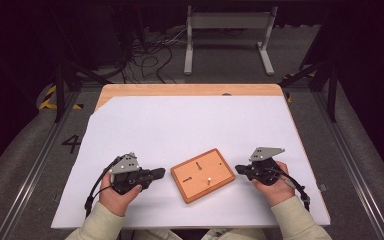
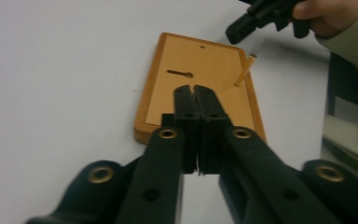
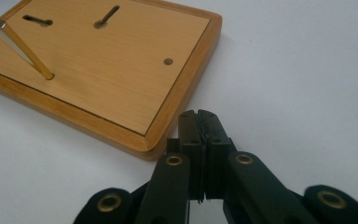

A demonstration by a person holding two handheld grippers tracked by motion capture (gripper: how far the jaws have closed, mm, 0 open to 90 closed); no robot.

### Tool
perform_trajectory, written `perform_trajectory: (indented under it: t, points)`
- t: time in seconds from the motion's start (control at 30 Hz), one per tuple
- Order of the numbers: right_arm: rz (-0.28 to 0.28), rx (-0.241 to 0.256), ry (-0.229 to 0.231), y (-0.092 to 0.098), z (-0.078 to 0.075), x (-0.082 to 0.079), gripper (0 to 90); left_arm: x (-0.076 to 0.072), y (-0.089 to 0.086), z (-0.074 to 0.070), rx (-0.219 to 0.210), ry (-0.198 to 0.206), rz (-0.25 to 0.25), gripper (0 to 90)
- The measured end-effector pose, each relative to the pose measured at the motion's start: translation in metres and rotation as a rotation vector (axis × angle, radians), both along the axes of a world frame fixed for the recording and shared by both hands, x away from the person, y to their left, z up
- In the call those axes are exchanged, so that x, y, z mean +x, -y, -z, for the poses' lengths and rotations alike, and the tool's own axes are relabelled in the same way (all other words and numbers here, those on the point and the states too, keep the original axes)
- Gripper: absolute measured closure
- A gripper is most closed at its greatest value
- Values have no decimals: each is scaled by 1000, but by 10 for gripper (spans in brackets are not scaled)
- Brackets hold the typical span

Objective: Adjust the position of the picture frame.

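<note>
The wooden board (image 1: 202, 174) lies on the white sheet (image 1: 190, 120) between the left claw (image 1: 159, 173) and right claw (image 1: 239, 169), a pin (image 1: 208, 180) standing in it

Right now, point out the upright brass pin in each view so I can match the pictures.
High view: the brass pin stands at the wooden board's near right part, seen end-on.
Left gripper view: upper right of centre, near the board's right rim.
Right gripper view: top left, leaning.
Shared landmark: the keyhole slot.

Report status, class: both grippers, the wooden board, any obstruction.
Left gripper shut, empty, tips over the wooden board's near edge. Right gripper shut, empty, just off its corner. Brass pin standing tilted in the board. Nothing in the way.
</note>
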State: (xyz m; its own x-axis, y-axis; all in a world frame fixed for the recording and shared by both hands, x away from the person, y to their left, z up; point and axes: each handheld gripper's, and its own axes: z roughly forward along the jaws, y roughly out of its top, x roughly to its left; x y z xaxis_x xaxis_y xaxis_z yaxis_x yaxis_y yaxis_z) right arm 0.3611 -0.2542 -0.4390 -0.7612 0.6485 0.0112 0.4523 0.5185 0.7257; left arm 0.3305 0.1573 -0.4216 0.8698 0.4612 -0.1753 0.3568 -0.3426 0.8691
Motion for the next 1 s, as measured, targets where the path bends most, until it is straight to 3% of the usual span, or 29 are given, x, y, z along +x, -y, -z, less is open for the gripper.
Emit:
perform_trajectory:
  t: [0.33,0.5,0.73,1.0]
  points:
    - [21,11,21,7,-5,-4,880,-11,32,-2,59,0,131,900]
    - [32,18,23,10,-5,-6,868,-15,46,2,77,-28,195,900]
    - [45,24,26,14,-6,-7,864,-19,64,12,136,-58,293,900]
    - [51,50,27,17,-8,-7,862,-18,76,26,211,-91,327,900]
